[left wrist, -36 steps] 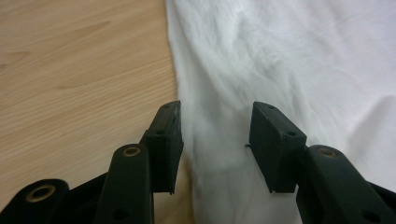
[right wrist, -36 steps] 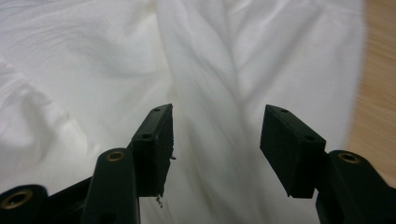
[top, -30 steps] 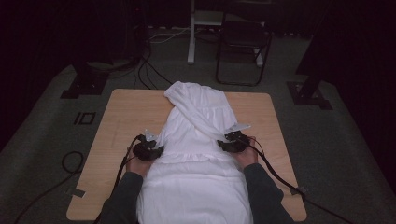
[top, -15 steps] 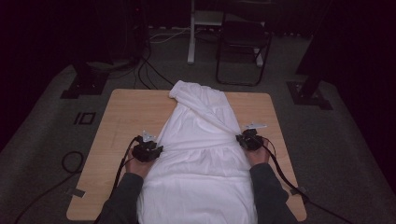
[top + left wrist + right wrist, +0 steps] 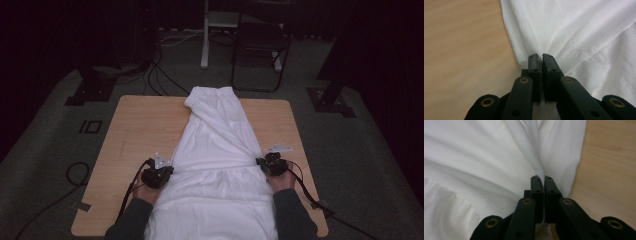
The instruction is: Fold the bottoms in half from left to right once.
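Soft white creased garment on wooden table, left gripper and right gripper fingers pinching cloth

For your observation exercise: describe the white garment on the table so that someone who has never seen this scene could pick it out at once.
Start at the wooden table in the dark room. Down its middle, from the far edge to the near one, lies the white garment, narrow at the far end and widening toward the person. It is the one pale thing there, pinched at each side by the left gripper and right gripper.

Plain white garment on light wood-grain table, black jaws
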Available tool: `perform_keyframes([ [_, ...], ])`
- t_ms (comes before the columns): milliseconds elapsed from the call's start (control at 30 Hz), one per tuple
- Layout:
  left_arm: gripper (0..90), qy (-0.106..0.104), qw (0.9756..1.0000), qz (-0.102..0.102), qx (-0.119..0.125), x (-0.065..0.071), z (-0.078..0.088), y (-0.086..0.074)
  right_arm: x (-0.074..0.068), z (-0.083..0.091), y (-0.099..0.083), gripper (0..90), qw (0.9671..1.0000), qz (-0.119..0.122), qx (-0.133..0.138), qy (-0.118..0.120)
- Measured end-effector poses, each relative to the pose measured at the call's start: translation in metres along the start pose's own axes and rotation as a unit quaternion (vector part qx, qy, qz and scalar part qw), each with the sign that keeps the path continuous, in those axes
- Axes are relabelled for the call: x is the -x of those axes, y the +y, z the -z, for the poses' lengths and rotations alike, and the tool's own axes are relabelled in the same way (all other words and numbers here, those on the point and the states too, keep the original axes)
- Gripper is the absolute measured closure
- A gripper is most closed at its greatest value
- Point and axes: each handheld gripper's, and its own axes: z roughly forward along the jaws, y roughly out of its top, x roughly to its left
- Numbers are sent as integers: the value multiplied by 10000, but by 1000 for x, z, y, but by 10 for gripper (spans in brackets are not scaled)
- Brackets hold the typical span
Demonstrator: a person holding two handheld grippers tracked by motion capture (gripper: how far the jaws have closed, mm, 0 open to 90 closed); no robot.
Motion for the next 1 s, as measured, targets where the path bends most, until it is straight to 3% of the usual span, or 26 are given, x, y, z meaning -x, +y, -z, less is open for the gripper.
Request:
perform_keyframes([
  [200,850,-271,9995,-41,-163,10,16,-12,-12,21,-18,878,9997,118,-163,154],
  [267,762,-318,9994,-8,-169,8,16,-11,-12,22,-19,860,9996,77,-205,196],
  [300,762,-350,9993,11,-163,6,16,-10,-12,23,-19,796,9994,-9,-261,227],
  [333,692,-317,9995,12,-88,2,18,-4,-11,22,-14,595,9991,-54,-321,257],
  [400,628,-272,9996,23,-10,-2,19,1,-11,22,-11,555,9992,-21,-306,260],
  [433,612,-197,9997,15,117,-7,21,10,-13,23,0,452,9997,49,-134,208],
  [500,588,-171,9997,-6,180,-10,20,18,-17,23,13,436,9995,187,39,269],
  [533,578,-102,9998,-41,158,-15,15,30,-20,21,20,433,9992,264,116,284],
  [667,563,-71,9999,-115,71,-17,-1,44,-28,10,41,429,9984,438,174,319],
  [800,513,-2,9990,-402,-211,-10,-33,51,-40,-20,62,380,9973,609,64,396],
  [900,491,17,9989,-388,-248,-7,-42,49,-44,-29,66,356,9971,630,30,416],
  [933,491,-37,9994,-302,-148,-8,-44,48,-45,-34,67,344,9969,659,9,422],
  [967,476,-51,9998,-142,-99,-9,-45,48,-47,-43,68,339,9964,791,-140,271],
  [1000,471,-63,9998,-137,-97,-10,-45,47,-47,-48,69,336,9958,869,-250,142],
])
